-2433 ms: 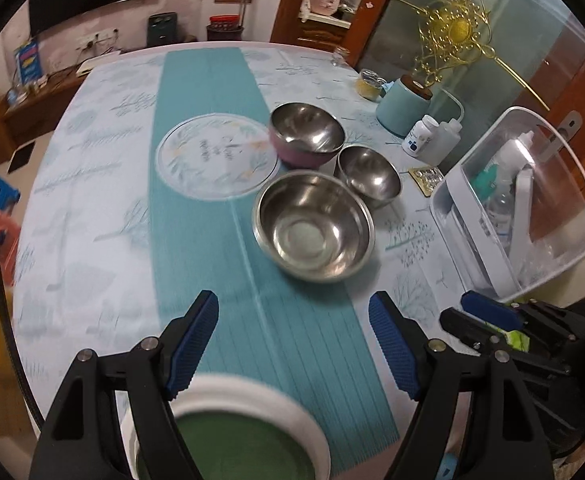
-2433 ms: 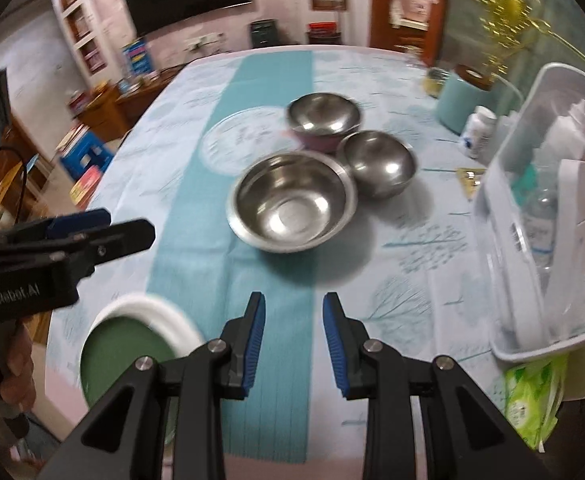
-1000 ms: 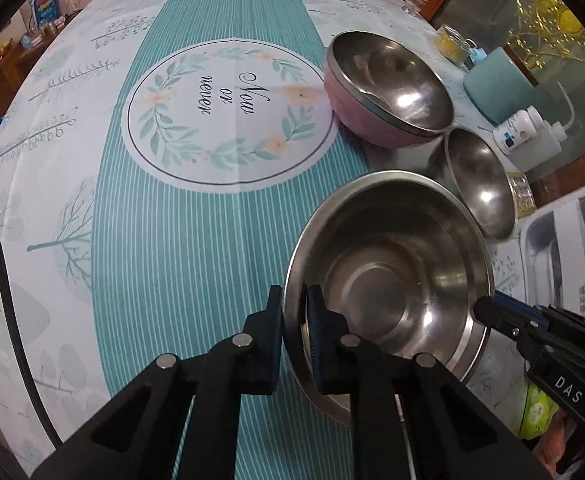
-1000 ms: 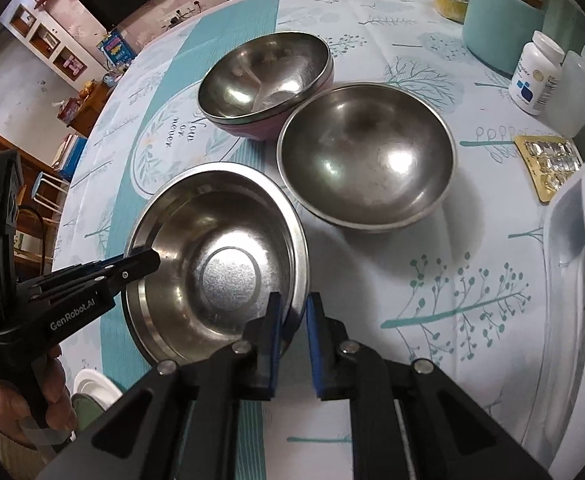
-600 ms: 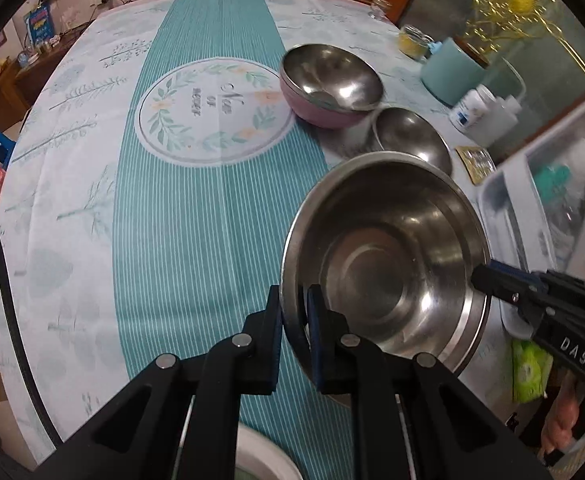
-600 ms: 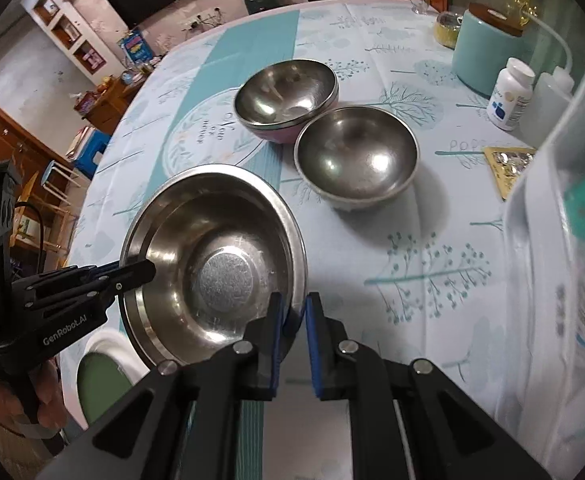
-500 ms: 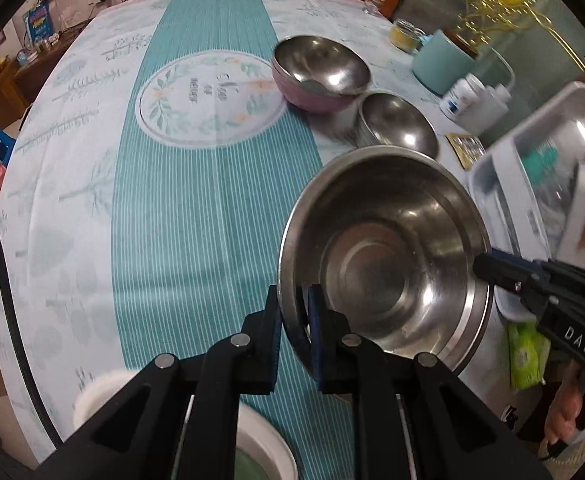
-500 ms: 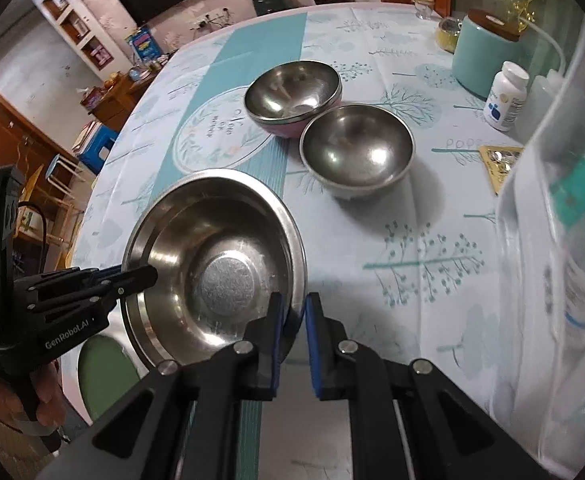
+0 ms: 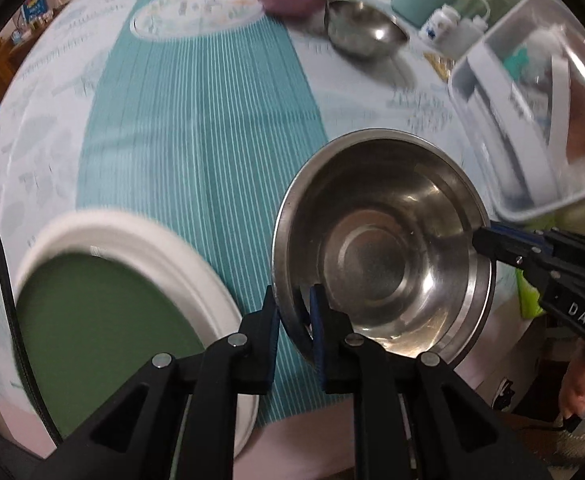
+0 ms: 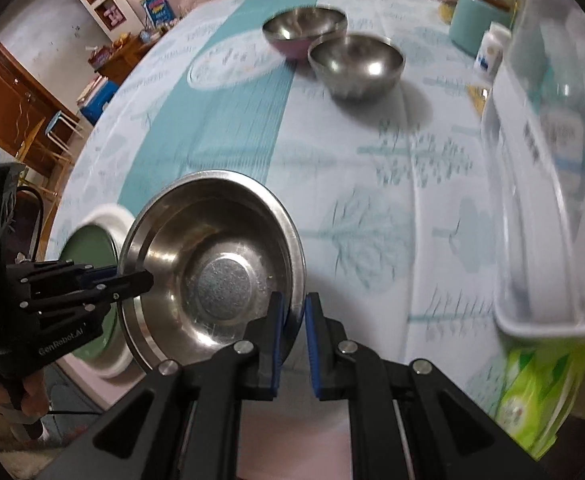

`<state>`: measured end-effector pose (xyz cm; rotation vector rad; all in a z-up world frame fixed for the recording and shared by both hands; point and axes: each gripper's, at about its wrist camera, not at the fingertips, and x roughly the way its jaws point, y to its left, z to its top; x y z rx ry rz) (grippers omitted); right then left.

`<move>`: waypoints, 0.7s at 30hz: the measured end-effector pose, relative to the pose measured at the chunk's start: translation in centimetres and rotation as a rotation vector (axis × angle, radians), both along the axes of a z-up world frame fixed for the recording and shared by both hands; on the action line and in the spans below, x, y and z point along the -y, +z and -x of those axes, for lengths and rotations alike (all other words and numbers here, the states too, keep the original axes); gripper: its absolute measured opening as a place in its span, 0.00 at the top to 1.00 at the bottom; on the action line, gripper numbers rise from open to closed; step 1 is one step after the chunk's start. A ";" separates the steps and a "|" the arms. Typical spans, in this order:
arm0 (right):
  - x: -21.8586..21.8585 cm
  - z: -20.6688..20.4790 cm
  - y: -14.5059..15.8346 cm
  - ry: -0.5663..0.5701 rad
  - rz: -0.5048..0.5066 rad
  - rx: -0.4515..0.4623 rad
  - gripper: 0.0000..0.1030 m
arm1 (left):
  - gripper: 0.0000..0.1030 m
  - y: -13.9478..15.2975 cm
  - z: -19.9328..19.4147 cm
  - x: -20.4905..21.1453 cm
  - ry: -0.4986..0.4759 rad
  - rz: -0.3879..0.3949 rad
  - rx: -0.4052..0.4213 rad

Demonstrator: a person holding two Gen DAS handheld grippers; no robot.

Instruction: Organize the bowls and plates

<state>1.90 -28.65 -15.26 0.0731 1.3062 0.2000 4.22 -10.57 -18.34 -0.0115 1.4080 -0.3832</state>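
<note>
Patterned cloth covers the worktop (image 9: 196,128). At lower left the green plate (image 9: 104,312) lies; right of it the large steel bowl (image 9: 380,248) is carried aloft, its rim pinched by the left gripper (image 9: 295,312) and right gripper (image 10: 291,316). It should be kept level, centred over the plate and lowered evenly.

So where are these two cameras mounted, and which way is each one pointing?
Left wrist: sits on the left gripper, looking steeply down along its fingers at the wide steel bowl and green white-rimmed plate; the right gripper shows.
Right wrist: sits on the right gripper, also looking steeply down; the left gripper and a hand show.
Shared: the wide bowl clamped on opposite rims, the plate, the small steel bowl, the pink-sided bowl.
</note>
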 end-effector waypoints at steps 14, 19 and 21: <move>-0.7 2.5 -2.6 0.028 0.030 -0.067 0.90 | 0.86 -1.2 3.3 -0.1 -0.047 -0.044 0.002; -0.9 2.4 -2.8 0.020 0.046 -0.063 0.90 | 0.86 -1.0 2.9 0.2 -0.059 -0.051 0.015; -1.0 2.4 -2.9 0.021 0.050 -0.060 0.90 | 0.86 -1.0 2.9 0.3 -0.062 -0.055 0.018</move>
